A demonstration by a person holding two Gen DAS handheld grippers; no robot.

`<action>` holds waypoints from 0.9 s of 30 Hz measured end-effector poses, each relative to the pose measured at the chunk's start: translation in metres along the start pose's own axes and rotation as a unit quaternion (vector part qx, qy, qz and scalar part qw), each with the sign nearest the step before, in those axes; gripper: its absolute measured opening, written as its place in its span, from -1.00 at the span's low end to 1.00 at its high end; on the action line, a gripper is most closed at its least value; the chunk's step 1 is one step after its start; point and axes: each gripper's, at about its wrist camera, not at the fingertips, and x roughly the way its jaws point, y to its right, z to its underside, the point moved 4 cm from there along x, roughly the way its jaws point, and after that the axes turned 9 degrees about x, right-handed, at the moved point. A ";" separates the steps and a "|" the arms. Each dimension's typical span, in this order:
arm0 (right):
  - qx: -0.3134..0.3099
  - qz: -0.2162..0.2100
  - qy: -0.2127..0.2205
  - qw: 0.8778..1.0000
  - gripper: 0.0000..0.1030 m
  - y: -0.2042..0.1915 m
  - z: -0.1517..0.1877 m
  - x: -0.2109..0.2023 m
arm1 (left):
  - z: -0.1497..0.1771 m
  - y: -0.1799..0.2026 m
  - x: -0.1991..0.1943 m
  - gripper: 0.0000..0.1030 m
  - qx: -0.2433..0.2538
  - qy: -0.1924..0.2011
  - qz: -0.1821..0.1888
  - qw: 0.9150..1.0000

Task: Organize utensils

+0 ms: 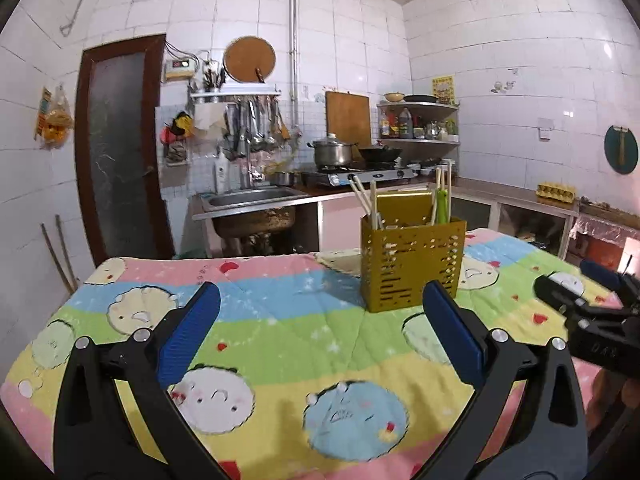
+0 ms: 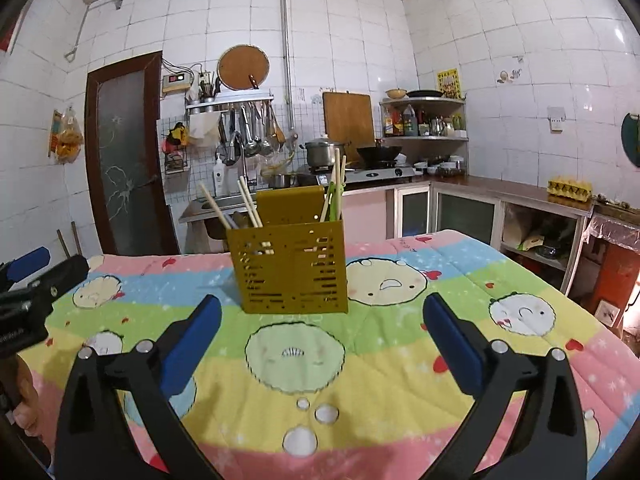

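Utensil holder (image 2: 294,268): mustard-yellow, perforated, upright on the cartoon-print quilt (image 2: 400,380) covering the table. Contents: pale chopsticks (image 2: 250,202) leaning in the left compartment; more chopsticks and a green utensil (image 2: 333,200) in the right. Left gripper (image 1: 320,316): jaws spread wide, nothing between. Right gripper (image 2: 322,320): likewise released, empty, short of the holder. Backdrop: tiled kitchen, sink (image 1: 250,196), stove (image 1: 360,176).

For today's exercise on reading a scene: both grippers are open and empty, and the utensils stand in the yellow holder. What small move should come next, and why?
Probably draw both hands back and stop: the left gripper and right gripper hold nothing, the chopsticks stand in the yellow holder, and no utensil lies on the tablecloth.
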 end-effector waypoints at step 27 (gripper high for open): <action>-0.028 0.025 0.026 0.999 0.91 -0.010 0.028 -0.024 | 0.041 0.016 -0.013 0.90 0.024 0.026 -0.030 0.999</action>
